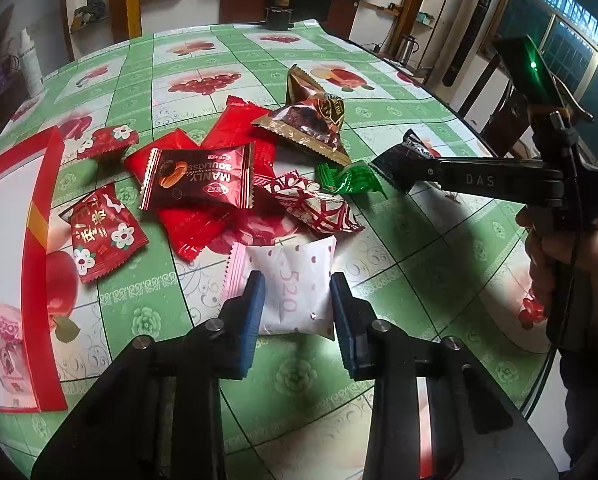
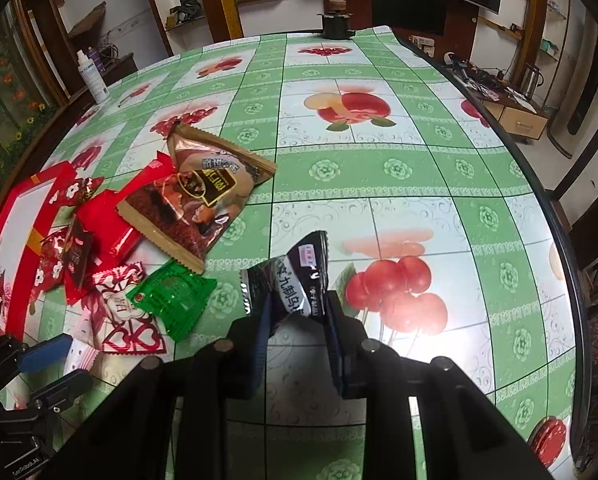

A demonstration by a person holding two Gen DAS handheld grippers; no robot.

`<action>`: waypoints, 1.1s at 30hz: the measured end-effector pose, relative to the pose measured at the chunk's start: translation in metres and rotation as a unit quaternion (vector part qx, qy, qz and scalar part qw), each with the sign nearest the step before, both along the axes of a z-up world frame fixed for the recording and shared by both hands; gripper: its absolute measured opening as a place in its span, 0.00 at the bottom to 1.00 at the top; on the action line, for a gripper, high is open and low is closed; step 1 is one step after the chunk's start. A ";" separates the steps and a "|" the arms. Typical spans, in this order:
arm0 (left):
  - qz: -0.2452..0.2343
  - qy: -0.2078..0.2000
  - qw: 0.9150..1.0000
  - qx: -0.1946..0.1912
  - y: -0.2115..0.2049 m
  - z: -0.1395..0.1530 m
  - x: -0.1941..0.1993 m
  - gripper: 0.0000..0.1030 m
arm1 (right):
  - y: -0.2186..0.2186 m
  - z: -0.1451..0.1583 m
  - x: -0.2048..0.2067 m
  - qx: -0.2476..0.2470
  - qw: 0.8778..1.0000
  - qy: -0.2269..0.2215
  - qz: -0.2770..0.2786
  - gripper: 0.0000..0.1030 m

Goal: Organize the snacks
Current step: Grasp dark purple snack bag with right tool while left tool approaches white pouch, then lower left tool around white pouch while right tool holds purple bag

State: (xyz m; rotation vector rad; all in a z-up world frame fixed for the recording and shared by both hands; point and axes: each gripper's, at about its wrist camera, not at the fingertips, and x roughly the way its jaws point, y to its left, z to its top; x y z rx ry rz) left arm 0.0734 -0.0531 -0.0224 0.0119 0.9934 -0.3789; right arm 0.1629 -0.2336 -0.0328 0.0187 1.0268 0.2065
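Observation:
A heap of wrapped snacks lies on the green fruit-print tablecloth [image 1: 399,264]. My left gripper [image 1: 297,284] has its blue pads either side of a white "520" packet [image 1: 295,284], touching its edges. My right gripper [image 2: 299,308] is shut on a black packet with white writing [image 2: 295,280]; it also shows in the left wrist view [image 1: 399,164]. Nearby lie a green packet [image 1: 349,178], a brown triangular packet [image 1: 315,120], a dark "Manly" packet [image 1: 199,180], red packets [image 1: 103,236] and a red-and-white patterned one [image 1: 315,204].
A red-rimmed box [image 1: 39,240] sits at the table's left edge, with a pink packet [image 1: 9,344] inside. A white bottle [image 2: 93,76] stands at the far left, a dark jar [image 2: 337,20] at the far edge. The table's right edge [image 2: 571,264] curves close.

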 end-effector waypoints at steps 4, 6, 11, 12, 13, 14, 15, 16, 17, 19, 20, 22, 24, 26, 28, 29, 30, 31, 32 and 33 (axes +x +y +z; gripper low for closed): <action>-0.003 0.001 1.000 -0.006 0.001 0.000 -0.002 0.30 | -0.001 0.000 -0.003 0.004 1.000 0.001 0.000 0.27; -0.006 0.004 1.000 -0.008 0.002 0.001 -0.004 0.30 | -0.001 0.000 -0.004 0.006 1.000 0.001 0.000 0.27; -0.007 -0.004 1.000 -0.006 0.002 0.004 -0.011 0.34 | -0.002 -0.001 -0.005 0.009 1.000 0.002 0.000 0.27; -0.004 -0.006 1.000 -0.001 0.002 0.005 -0.012 0.36 | -0.002 -0.001 -0.004 0.010 1.000 0.002 0.000 0.27; -0.001 -0.007 1.000 0.002 0.003 0.005 -0.013 0.38 | -0.002 -0.001 -0.004 0.010 1.000 0.002 -0.001 0.27; 0.001 -0.006 1.000 0.005 0.003 0.004 -0.013 0.39 | -0.003 -0.001 -0.004 0.011 1.000 0.002 -0.001 0.27; 0.004 -0.005 1.000 0.008 0.004 0.003 -0.014 0.43 | -0.003 -0.001 -0.004 0.013 1.000 0.002 0.000 0.27; 0.005 -0.003 1.000 0.009 0.004 0.002 -0.014 0.47 | -0.003 -0.001 -0.004 0.013 1.000 0.002 0.000 0.27; 0.005 -0.003 1.000 0.007 0.005 0.001 -0.015 0.49 | -0.003 -0.001 -0.004 0.014 1.000 0.002 -0.001 0.27; 0.011 -0.003 1.000 0.008 0.007 0.000 -0.014 0.50 | -0.003 -0.001 -0.005 0.015 1.000 0.002 -0.001 0.27; 0.015 -0.002 1.000 0.006 0.009 0.000 -0.014 0.50 | -0.003 -0.001 -0.005 0.015 1.000 0.002 -0.001 0.27; 0.022 -0.005 1.000 -0.003 0.014 0.001 -0.013 0.50 | -0.003 -0.001 -0.005 0.016 1.000 0.003 0.000 0.27; 0.026 -0.004 1.000 -0.008 0.017 0.001 -0.011 0.61 | -0.003 -0.001 -0.004 0.018 1.000 0.003 0.000 0.27; 0.029 0.005 1.000 -0.002 0.019 -0.002 -0.007 0.66 | -0.004 -0.002 -0.004 0.021 1.000 0.003 -0.001 0.27; 0.025 0.018 1.000 0.003 0.017 -0.007 -0.003 0.66 | -0.005 -0.002 -0.004 0.025 1.000 0.004 -0.002 0.27; 0.021 0.022 1.000 0.006 0.015 -0.009 -0.002 0.66 | -0.005 -0.003 -0.004 0.026 1.000 0.004 -0.003 0.27; 0.019 0.016 1.000 0.011 0.013 -0.009 -0.003 0.66 | -0.006 -0.003 -0.003 0.027 1.000 0.004 -0.003 0.27; 0.015 0.015 1.000 0.016 0.011 -0.010 -0.004 0.66 | -0.006 -0.003 -0.003 0.028 1.000 0.004 -0.003 0.27; 0.012 0.012 1.000 0.021 0.008 -0.010 -0.004 0.66 | -0.006 -0.003 -0.003 0.028 1.000 0.004 -0.003 0.27; 0.011 0.011 1.000 0.026 0.005 -0.011 -0.005 0.66 | -0.005 -0.003 -0.003 0.028 1.000 0.004 -0.003 0.27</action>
